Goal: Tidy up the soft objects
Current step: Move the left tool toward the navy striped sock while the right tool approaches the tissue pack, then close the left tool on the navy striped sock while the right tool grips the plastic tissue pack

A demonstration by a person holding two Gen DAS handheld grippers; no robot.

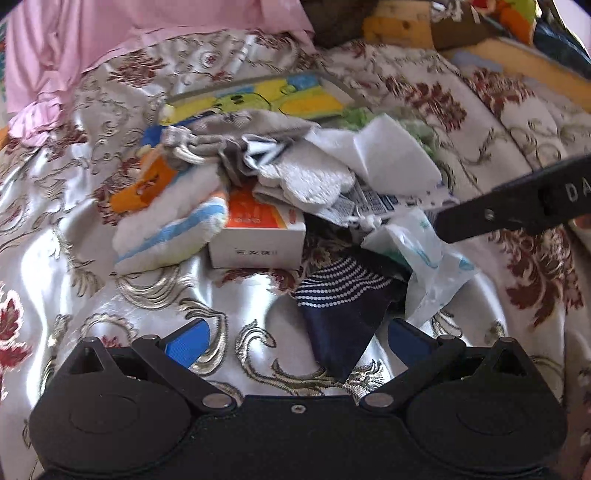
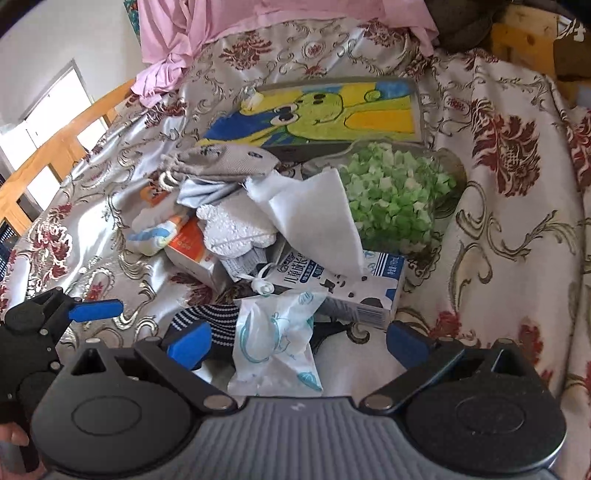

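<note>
A pile of soft things lies on a floral satin bedspread (image 1: 110,295). A navy sock with dotted stripes (image 1: 340,310) lies between the open fingers of my left gripper (image 1: 299,341). A crumpled tissue pack (image 2: 275,343) lies between the open fingers of my right gripper (image 2: 299,345); it also shows in the left wrist view (image 1: 428,266). Behind are a white towel with blue stripes (image 1: 170,232), a grey drawstring pouch (image 2: 229,160), a white knit cloth (image 2: 236,225) and a white fabric sheet (image 2: 310,210). The left gripper's blue fingers (image 2: 96,309) show at the left of the right wrist view.
An orange and white box (image 1: 258,236), a milk carton (image 2: 354,291), a cartoon picture board (image 2: 317,110) and a clear container of green paper stars (image 2: 391,199) sit in the pile. Pink cloth (image 2: 229,26) lies at the back. A wooden bed rail (image 2: 55,155) runs at left.
</note>
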